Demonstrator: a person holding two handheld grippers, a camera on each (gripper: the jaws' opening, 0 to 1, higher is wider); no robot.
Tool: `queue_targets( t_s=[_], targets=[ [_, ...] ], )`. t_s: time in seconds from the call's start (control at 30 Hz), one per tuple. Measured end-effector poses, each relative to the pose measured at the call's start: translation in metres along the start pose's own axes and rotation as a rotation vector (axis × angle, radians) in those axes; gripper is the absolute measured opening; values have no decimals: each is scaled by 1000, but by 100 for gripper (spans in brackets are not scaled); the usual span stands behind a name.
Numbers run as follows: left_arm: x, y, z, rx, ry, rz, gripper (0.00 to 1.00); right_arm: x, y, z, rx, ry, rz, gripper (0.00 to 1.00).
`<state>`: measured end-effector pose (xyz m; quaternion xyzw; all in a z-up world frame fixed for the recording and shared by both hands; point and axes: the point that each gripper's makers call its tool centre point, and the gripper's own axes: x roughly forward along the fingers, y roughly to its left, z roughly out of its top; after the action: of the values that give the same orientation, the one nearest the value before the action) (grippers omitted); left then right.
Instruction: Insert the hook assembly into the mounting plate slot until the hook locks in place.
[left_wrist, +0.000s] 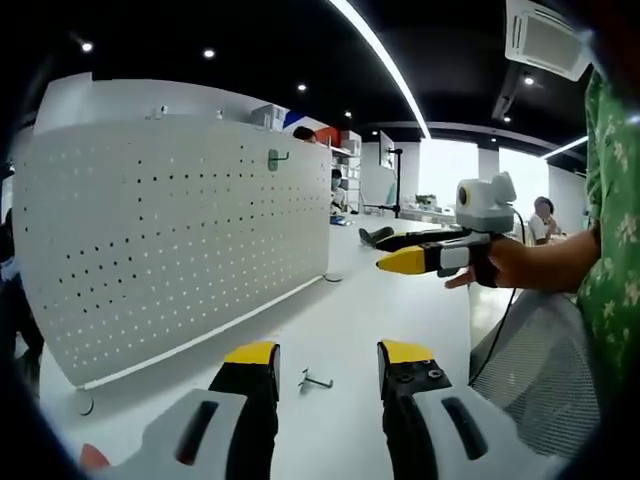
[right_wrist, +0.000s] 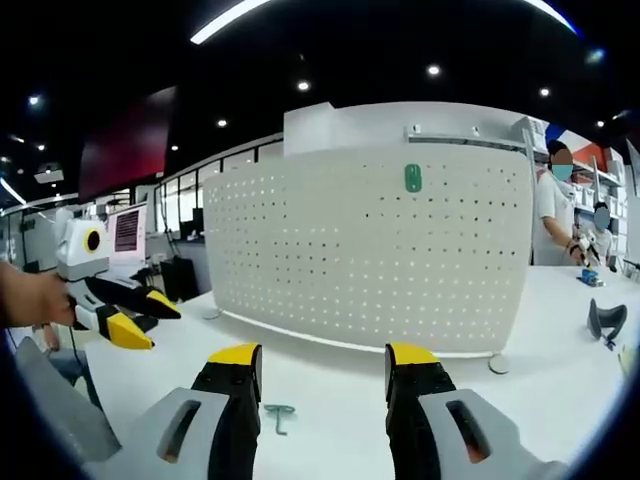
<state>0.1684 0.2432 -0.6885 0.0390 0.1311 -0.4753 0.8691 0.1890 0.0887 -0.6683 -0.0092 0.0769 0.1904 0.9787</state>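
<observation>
A white pegboard mounting plate (left_wrist: 170, 240) (right_wrist: 370, 250) stands upright on the white table (left_wrist: 350, 310). A green hook (left_wrist: 277, 158) (right_wrist: 413, 178) sits high on the board. A small loose hook assembly (left_wrist: 315, 380) (right_wrist: 279, 413) lies flat on the table just ahead of both grippers. My left gripper (left_wrist: 328, 355) is open low over the table, the loose hook between its jaws' line but untouched. My right gripper (right_wrist: 322, 358) is open too and holds nothing. Each shows in the other's view, hand-held in the air: the right gripper (left_wrist: 375, 250), the left gripper (right_wrist: 165, 330).
A person's hand (left_wrist: 510, 265) and green patterned sleeve (left_wrist: 610, 260) are at the right, with a mesh chair (left_wrist: 540, 370) below. A black object (right_wrist: 607, 320) lies on the table's far right. A person (right_wrist: 555, 210) stands beyond the board.
</observation>
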Motion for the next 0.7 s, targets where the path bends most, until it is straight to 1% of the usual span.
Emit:
queue_targets(
  t_s=[0.13, 0.23, 0.3, 0.4, 0.7],
  targets=[
    [9, 3, -9, -3, 25, -6, 40, -1, -2, -1, 5, 2, -6, 50],
    [18, 4, -22, 9, 72, -18, 39, -1, -2, -2, 5, 9, -4, 50],
    [23, 5, -27, 13, 89, -25, 39, -1, -3, -2, 4, 8, -4, 50],
    [29, 7, -32, 8, 103, -33, 38, -2, -3, -2, 2, 5, -6, 51],
    [52, 12, -48, 23, 158, -54, 35, -1, -7, -2, 5, 5, -13, 51]
  ],
)
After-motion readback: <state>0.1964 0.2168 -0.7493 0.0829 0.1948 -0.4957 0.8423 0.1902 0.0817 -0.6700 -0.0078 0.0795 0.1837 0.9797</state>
